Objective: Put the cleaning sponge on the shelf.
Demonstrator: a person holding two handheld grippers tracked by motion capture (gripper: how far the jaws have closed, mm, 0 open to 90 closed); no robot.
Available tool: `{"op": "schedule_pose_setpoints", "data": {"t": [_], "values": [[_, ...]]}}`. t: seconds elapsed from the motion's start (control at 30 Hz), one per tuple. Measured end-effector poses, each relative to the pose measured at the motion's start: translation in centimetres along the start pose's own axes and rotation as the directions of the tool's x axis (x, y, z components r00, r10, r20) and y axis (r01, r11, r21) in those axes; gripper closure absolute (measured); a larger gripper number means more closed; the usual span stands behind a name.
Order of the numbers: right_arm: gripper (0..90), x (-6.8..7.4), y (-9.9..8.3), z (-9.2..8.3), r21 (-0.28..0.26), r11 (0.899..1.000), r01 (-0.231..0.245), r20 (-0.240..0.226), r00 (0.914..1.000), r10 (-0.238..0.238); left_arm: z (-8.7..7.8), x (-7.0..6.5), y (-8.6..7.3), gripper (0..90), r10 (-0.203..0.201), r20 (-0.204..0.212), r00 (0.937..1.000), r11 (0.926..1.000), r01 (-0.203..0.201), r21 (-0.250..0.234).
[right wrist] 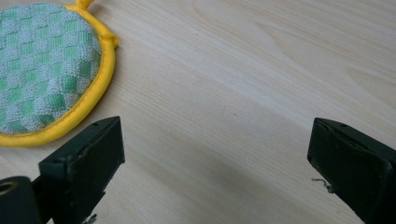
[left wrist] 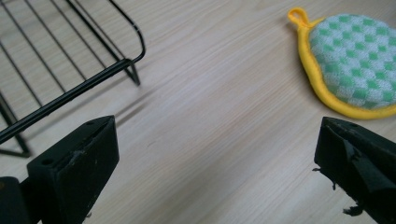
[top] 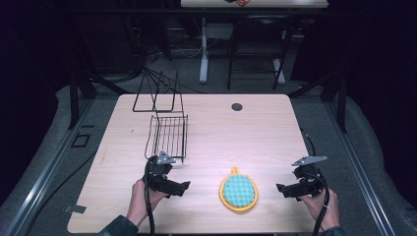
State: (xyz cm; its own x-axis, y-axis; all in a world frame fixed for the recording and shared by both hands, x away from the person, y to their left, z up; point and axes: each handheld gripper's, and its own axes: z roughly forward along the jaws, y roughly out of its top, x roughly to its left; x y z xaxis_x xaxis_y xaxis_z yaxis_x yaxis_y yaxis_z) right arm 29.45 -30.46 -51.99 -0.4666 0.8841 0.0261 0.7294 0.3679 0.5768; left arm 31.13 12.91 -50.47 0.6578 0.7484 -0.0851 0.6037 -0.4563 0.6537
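A round pot holder (top: 238,192) with a green-and-white checked face, yellow rim and a small loop lies flat near the table's front edge. It also shows as the pot holder (left wrist: 355,60) at the upper right of the left gripper view and the pot holder (right wrist: 46,70) at the upper left of the right gripper view. My left gripper (top: 183,187) is held to its left, open, with bare wood between its jaws. My right gripper (top: 281,189) is held to its right, also open and empty. Neither touches the pot holder.
A black wire rack (top: 167,135) stands on the wooden table (top: 236,132) just beyond my left gripper, its corner (left wrist: 70,70) close to the left jaw. A dark round hole (top: 237,106) sits near the far edge. Another table stands behind.
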Motion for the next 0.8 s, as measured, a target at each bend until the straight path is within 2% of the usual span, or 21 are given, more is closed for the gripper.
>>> {"op": "schedule_pose_setpoints", "data": {"t": [0.1, 0.3, 0.53, 0.57, 0.73, 0.77, 0.8], "values": [[3.2, -0.1, 0.0, 0.1, 0.007, 1.000, 0.002, -0.002, 1.0000, -0.002, 0.9, -0.7, 0.8, 0.1, 0.019, 0.012, 0.9997, 0.9998, -0.019, 0.002], [3.4, -0.1, 0.0, 0.2, 0.003, 1.000, 0.003, -0.001, 1.0000, -0.003, 2.1, -1.5, 1.7, 0.2, 0.020, 0.046, 0.9987, 0.9998, -0.021, 0.007], [3.8, -0.2, 0.0, 0.3, 0.008, 1.000, 0.006, 0.000, 1.0000, -0.006, 3.7, -2.6, 3.0, 0.3, 0.048, 0.072, 0.9963, 0.9985, -0.050, 0.024], [3.8, -0.2, 0.0, 0.3, 0.009, 1.000, 0.007, 0.000, 1.0000, -0.007, 4.0, -2.8, 3.1, 0.2, 0.042, 0.077, 0.9962, 0.9989, -0.043, 0.018], [4.2, -0.2, 0.0, 0.3, 0.010, 1.000, 0.009, -0.004, 1.0000, -0.009, 5.5, -4.1, 4.1, 0.5, 0.061, 0.106, 0.9924, 0.9976, -0.065, 0.027], [4.2, -0.2, 0.0, 0.3, 0.010, 1.000, 0.009, -0.004, 1.0000, -0.009, 6.3, -4.8, 4.4, 0.7, 0.075, 0.119, 0.9901, 0.9962, -0.080, 0.035], [4.2, -0.2, 0.0, 0.3, 0.010, 1.000, 0.009, -0.004, 1.0000, -0.009, 6.3, -4.8, 4.4, 1.3, 0.075, 0.119, 0.9901, 0.9962, -0.080, 0.035]]}}
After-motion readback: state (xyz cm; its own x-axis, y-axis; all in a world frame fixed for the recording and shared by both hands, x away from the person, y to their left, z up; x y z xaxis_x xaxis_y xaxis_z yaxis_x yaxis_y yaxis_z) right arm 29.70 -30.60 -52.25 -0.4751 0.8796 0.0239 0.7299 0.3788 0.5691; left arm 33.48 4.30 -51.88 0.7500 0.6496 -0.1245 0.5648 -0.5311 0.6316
